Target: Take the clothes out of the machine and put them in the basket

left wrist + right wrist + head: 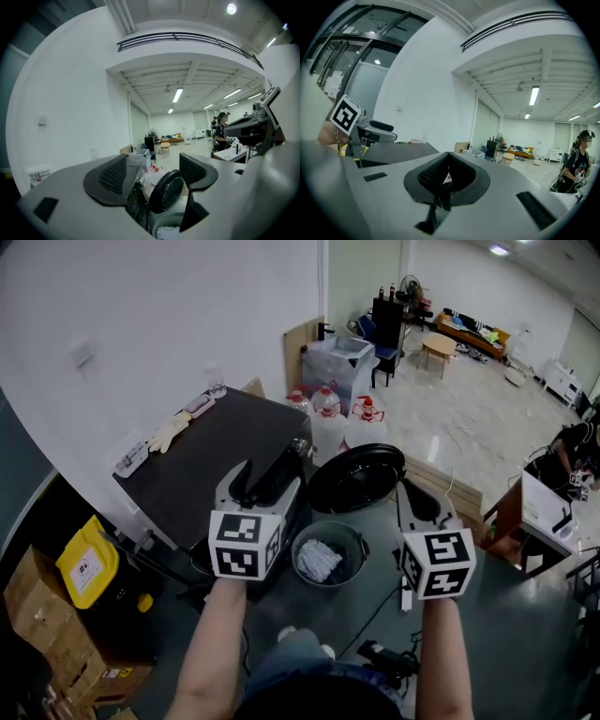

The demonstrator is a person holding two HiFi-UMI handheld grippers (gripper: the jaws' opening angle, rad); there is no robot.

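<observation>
The machine [220,451] is faced most nearly by the left gripper [267,474], jaws parted and empty, while the right gripper [419,504] is seen clenched on nothing beside the open door [356,479].

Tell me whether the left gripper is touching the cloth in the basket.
Apart. The left gripper view shows the left gripper with open, empty fingers, and the cloth lying far beyond them in the basket.

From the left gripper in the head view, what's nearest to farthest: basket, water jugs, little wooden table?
1. The basket, just right of the left gripper, low down.
2. The water jugs, beyond the machine.
3. The wooden table, far across the room.
</observation>
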